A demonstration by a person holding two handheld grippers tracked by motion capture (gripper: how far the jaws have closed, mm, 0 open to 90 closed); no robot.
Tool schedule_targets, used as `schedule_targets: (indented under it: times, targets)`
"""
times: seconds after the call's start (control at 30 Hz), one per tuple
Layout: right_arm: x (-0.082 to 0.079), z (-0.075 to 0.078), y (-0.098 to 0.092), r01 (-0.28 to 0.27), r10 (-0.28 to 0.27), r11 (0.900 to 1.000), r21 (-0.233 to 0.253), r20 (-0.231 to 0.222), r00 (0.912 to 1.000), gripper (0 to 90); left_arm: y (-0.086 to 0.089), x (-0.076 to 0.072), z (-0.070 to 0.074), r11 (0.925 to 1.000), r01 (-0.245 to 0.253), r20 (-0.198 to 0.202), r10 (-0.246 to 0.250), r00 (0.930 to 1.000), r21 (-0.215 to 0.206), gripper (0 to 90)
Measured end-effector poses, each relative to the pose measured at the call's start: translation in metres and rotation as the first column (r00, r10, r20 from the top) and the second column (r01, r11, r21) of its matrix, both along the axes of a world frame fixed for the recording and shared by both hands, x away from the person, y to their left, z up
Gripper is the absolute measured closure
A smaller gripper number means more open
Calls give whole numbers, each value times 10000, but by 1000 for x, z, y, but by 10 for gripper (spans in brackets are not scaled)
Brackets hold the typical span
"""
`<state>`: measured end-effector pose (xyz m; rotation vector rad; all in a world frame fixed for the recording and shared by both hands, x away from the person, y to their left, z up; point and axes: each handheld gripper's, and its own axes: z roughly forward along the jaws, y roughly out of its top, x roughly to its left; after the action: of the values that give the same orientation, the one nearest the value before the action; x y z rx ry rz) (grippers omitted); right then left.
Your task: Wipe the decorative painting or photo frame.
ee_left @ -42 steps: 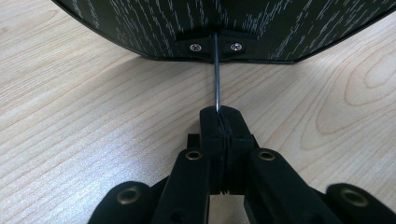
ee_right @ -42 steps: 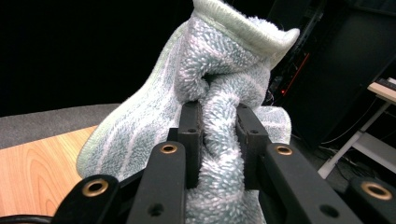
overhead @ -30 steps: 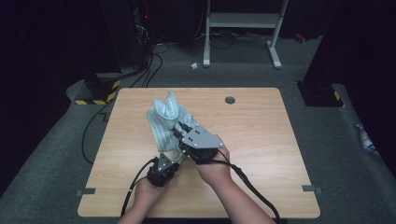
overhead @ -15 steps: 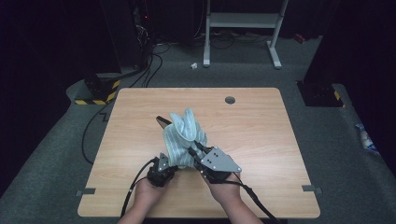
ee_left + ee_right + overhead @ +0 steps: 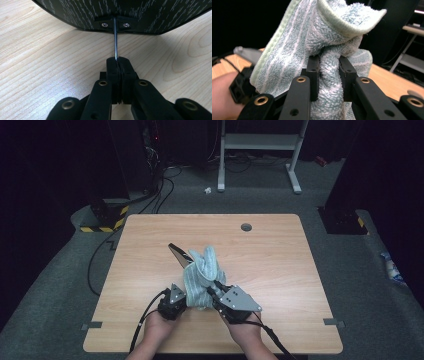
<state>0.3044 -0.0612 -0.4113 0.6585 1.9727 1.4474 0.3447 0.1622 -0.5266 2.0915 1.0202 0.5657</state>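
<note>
So I've got the right tongs clamped onto a bunched fold of the striped towel, jaws held apart only by the thick terry squeezed between them. In the high view the towel sits draped up just ahead of both tongs, partly lifted off the tabletop.

The left tongs are pressed fully together on a thin metal shaft that runs up into a dark speckled object right in front of them. From above, the left tongs sit beside the towel's near edge, and a dark pointed end pokes out past the cloth on the far side. I can't tell exactly what that thing is.

My read is I'm mid-wipe, or wrapping the towel around whatever the left side is holding. Next move probably means keeping the left steady while the right drags the cloth along it without losing that fold.
</note>
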Motion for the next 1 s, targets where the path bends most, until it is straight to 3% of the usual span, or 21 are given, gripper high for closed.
schedule_targets:
  times: [0.3,0.43,0.67,0.77,0.87,1.0]
  targets:
    - [12,43,29,-379,383,9993,-67,706,9968,746,-1,-1,0,9998,32,106,-34,9999,195,875]
    - [16,49,32,-438,446,9990,-123,717,9964,750,-1,-1,0,9999,63,-1,-63,10000,97,875]
    - [11,33,18,-342,341,9994,11,420,9985,752,0,0,0,10000,32,53,-33,10000,45,878]
    - [8,18,13,-230,233,9994,-250,112,9997,753,1,1,0,10000,35,-90,-36,10000,-57,876]
    - [4,0,4,-58,58,9999,-97,-15,10000,754,2,1,0,9999,-112,-126,110,9999,-118,879]
    - [0,-14,-10,152,-150,9999,70,-302,9994,754,2,2,0,9999,-137,-90,136,9999,-102,881]
